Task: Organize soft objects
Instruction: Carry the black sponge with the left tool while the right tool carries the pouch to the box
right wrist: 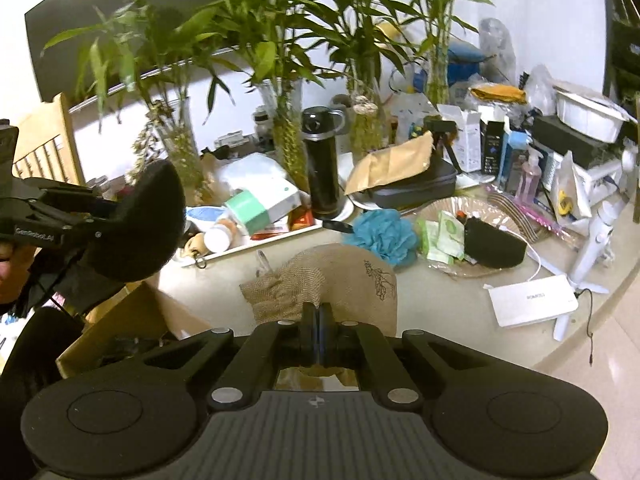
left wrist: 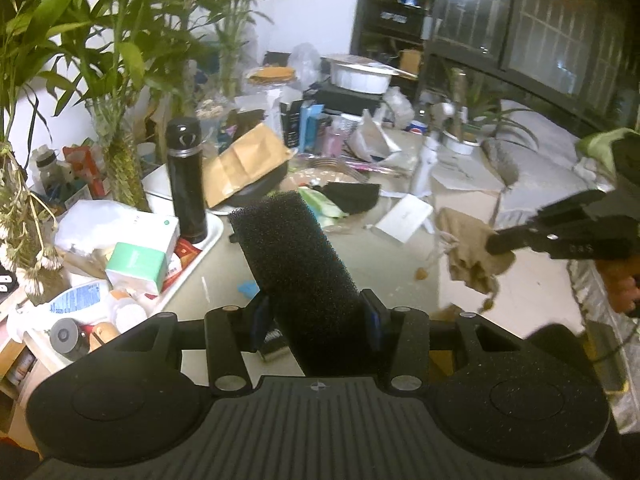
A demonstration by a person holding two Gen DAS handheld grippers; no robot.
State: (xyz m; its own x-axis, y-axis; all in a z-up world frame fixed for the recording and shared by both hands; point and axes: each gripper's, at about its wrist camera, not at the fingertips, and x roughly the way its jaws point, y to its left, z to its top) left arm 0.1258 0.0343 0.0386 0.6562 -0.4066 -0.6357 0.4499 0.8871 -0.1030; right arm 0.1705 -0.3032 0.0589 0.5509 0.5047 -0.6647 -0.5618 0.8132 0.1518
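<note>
Black flask [right wrist: 322,164] stands beside white tray [left wrist: 200,258], near bamboo plants [right wrist: 288,20].

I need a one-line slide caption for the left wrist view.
Left gripper clamps a black sponge above the cluttered table; right gripper holds a burlap pouch.

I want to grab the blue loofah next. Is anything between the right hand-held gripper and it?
Yes. The right hand-held gripper is shut on the burlap pouch, which hangs directly in front of the blue loofah. Nothing else visibly lies on the table between them.
</note>
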